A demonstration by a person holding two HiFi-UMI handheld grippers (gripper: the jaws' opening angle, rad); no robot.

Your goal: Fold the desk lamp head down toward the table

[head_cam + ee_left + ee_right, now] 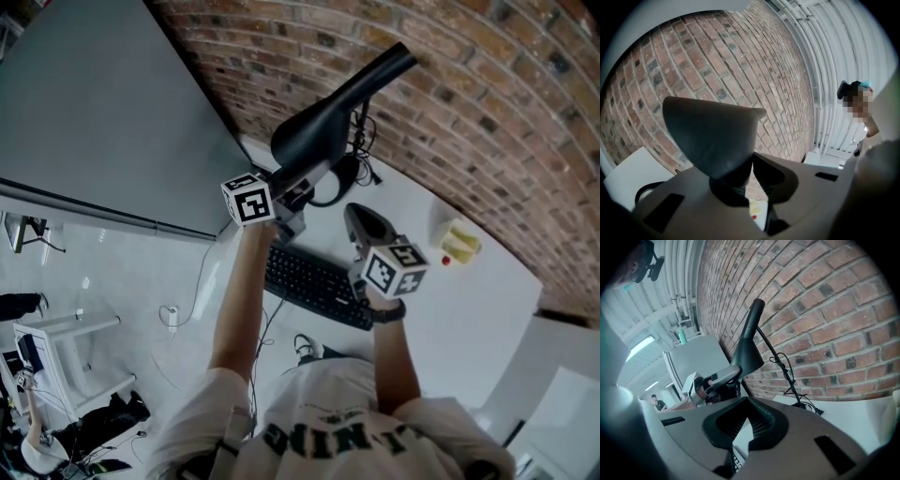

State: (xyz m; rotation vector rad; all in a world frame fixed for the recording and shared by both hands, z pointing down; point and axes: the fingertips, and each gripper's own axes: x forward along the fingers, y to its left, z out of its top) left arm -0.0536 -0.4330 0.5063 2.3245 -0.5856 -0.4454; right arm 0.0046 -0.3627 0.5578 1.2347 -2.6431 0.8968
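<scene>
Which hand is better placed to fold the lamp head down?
Left. The left gripper has its jaws closed on the lamp head. The right gripper is shut on nothing, apart from it, above the keyboard.

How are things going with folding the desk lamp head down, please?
Left tool clamped on lamp head rim. Right tool shut, empty, off the lamp. Head tilted up, not yet folded. Keyboard on table, clear of it.

Brick wall [487, 84] crowds the lamp head [323, 122] from behind; a grey panel [94, 112] blocks its left. Table [469, 309] right of the keyboard [314, 286] lies open; cables [364, 150] seem to clutter the lamp's foot.
</scene>
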